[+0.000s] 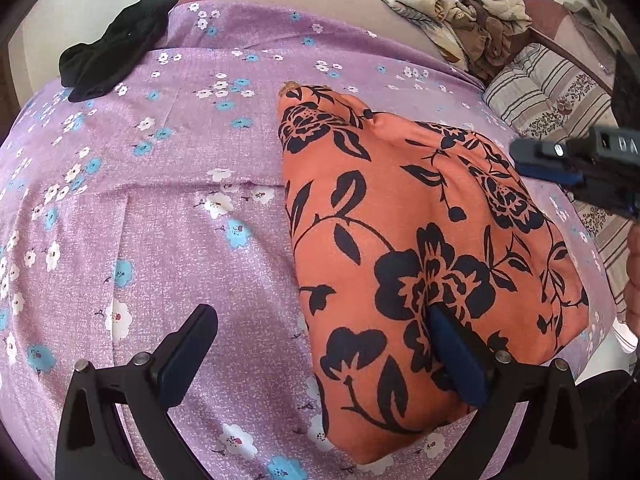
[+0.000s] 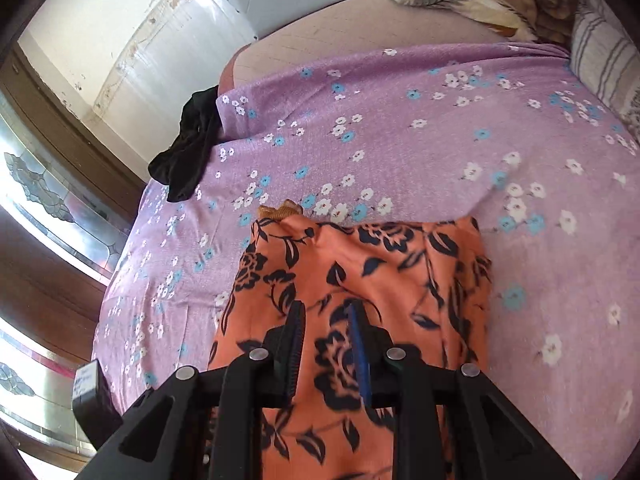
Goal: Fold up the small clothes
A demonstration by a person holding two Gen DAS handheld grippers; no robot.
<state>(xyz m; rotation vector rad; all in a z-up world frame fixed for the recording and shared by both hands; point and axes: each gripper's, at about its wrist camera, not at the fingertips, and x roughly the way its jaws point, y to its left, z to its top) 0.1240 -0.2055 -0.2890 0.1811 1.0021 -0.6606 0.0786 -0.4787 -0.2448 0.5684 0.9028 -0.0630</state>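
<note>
Nearby, hovering wide apart, gripping nothing: left gripper [image 1: 320, 320] over folded orange cloth with black flower print [image 1: 420, 220], lying on purple floral bedsheet [image 1: 160, 200]. Right gripper [image 2: 327, 320] standing partly parted, cloth between, contact uncertain. Looking thin, limp, light; pinching at hemmed edges. Farther off, crumpled black garment [image 1: 112, 48].

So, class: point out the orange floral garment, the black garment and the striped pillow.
orange floral garment [image 1: 420, 216]: left wrist view, middle.
black garment [image 1: 108, 54]: left wrist view, centre.
striped pillow [image 1: 548, 96]: left wrist view, top face.
</note>
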